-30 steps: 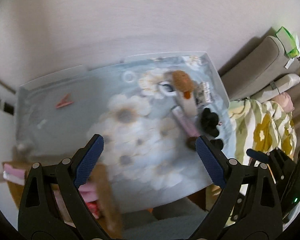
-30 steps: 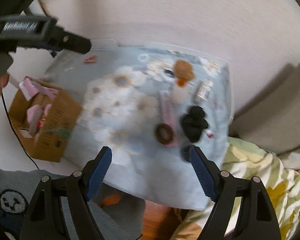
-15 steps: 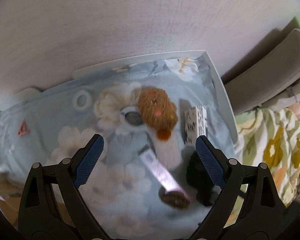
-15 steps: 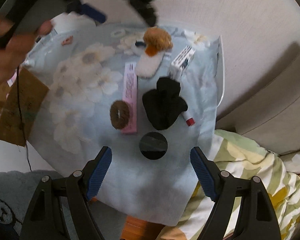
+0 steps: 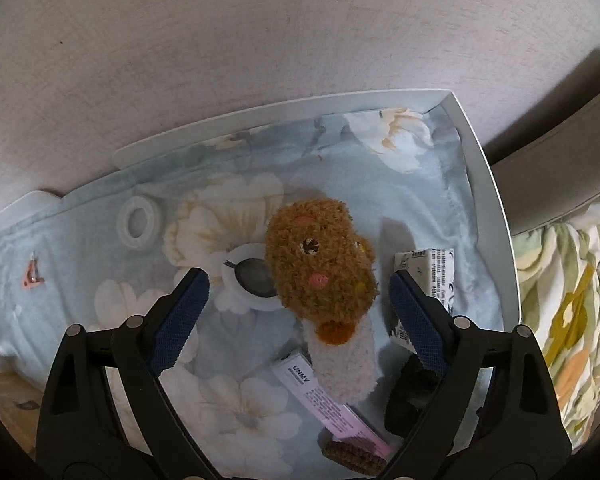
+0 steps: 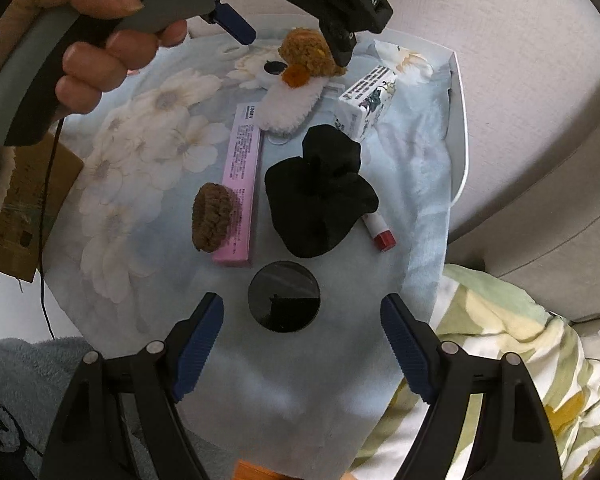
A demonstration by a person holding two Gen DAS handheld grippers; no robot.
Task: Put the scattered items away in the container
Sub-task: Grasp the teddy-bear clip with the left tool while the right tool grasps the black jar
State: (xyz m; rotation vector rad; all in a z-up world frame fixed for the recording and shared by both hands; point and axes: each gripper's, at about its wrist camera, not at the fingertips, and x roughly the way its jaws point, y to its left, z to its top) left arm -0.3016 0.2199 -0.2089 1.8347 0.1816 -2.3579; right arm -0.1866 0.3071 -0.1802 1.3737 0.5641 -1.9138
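Observation:
My left gripper [image 5: 298, 312] is open, its jaws either side of a brown plush bear head [image 5: 320, 264] on a white fuzzy band [image 5: 342, 364]; it is also in the right wrist view [image 6: 292, 40], over the plush [image 6: 306, 54]. My right gripper [image 6: 302, 350] is open just short of a black round lid [image 6: 284, 297]. Beyond that lie a black scrunchie [image 6: 320, 196], a pink box [image 6: 242, 168], a brown knitted ring [image 6: 214, 216], a lip balm [image 6: 380, 232] and a white printed box [image 6: 366, 102]. The cardboard container [image 6: 24, 196] stands left of the table.
The flowered blue cloth [image 5: 100, 320] covers a white table [image 5: 496, 208] against a wall. A white compact [image 5: 250, 280], a white ring [image 5: 139, 220] and a pink clip [image 5: 32, 278] lie on it. A green-patterned blanket [image 6: 500, 380] and grey cushion [image 6: 548, 184] are at right.
My left gripper has moved forward and down over the plush bear. My right gripper has come closer to the black lid. Both stayed open.

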